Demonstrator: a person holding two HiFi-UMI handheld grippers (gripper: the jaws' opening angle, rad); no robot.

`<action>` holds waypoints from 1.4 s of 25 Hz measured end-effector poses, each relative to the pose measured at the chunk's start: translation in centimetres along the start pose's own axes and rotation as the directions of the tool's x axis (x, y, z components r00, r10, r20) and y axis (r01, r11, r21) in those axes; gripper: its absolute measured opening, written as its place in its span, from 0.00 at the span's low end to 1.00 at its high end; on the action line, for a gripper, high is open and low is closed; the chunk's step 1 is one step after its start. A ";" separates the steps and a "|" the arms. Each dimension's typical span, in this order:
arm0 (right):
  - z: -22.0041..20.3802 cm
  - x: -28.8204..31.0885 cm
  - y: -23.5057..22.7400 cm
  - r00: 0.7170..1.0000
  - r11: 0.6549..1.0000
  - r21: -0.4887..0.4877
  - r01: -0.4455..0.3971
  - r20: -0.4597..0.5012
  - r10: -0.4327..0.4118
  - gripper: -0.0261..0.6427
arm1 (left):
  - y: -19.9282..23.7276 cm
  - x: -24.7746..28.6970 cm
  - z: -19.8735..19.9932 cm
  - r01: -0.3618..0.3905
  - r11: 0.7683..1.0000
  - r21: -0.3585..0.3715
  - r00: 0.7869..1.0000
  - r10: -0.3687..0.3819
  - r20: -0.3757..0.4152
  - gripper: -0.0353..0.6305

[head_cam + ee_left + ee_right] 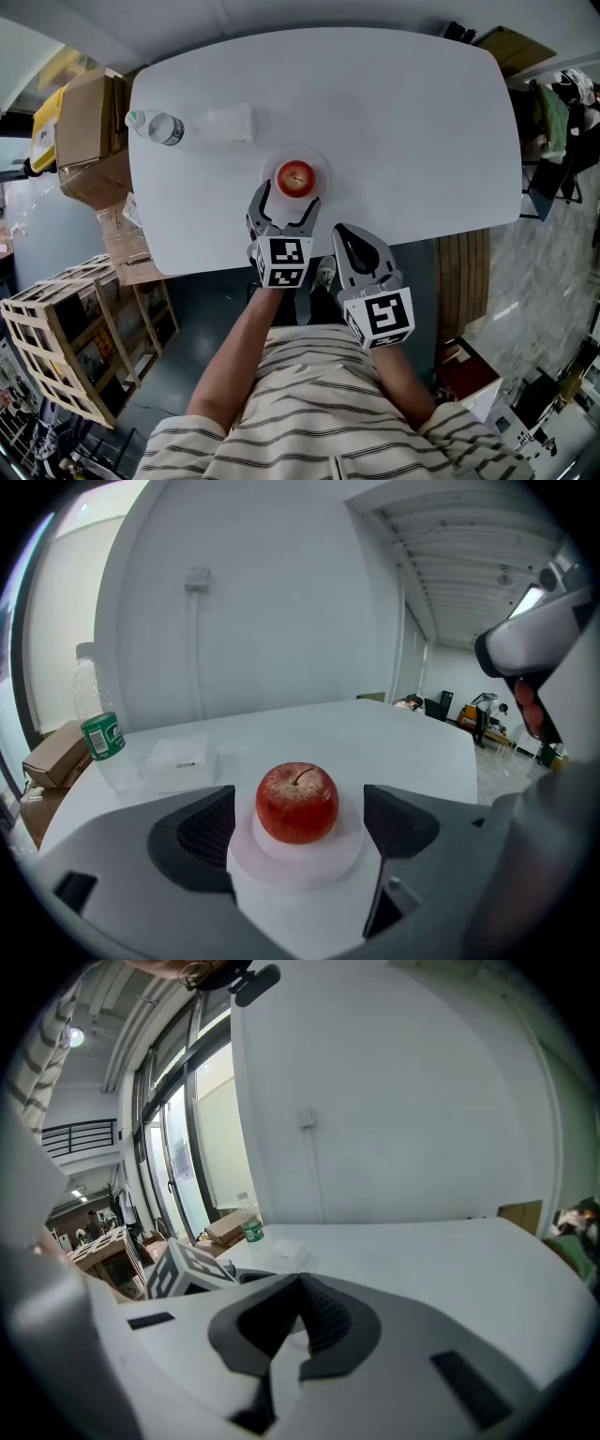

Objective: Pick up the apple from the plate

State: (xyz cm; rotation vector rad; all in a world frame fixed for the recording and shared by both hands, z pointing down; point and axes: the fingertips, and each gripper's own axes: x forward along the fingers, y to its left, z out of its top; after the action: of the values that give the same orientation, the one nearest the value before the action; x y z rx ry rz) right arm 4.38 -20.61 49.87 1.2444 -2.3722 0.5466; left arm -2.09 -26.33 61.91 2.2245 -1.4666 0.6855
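Left gripper with jaws spread wide, round red apple untouched between its pads, at its 12 o'clock on small white round plate, white oval table, right gripper at plate's 5 o'clock, jaws closed together, empty.

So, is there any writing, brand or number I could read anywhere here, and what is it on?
Nothing here can be read.
Bottle, green label: print too blurred.
White packet: small dark mark, too small to read.
Two cubes: black-and-white square patterns, no words.
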 end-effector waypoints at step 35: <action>0.5 -0.7 0.3 1.000 1.000 -0.007 0.012 0.007 -0.012 0.06 | 0.8 3.9 -2.1 -0.014 0.994 0.105 0.998 0.021 -0.066 0.70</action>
State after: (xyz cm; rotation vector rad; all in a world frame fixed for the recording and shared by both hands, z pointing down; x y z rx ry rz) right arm 4.42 -20.24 49.06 1.2589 -2.3690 0.5297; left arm -1.92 -28.26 65.96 2.2448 -1.4503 0.8520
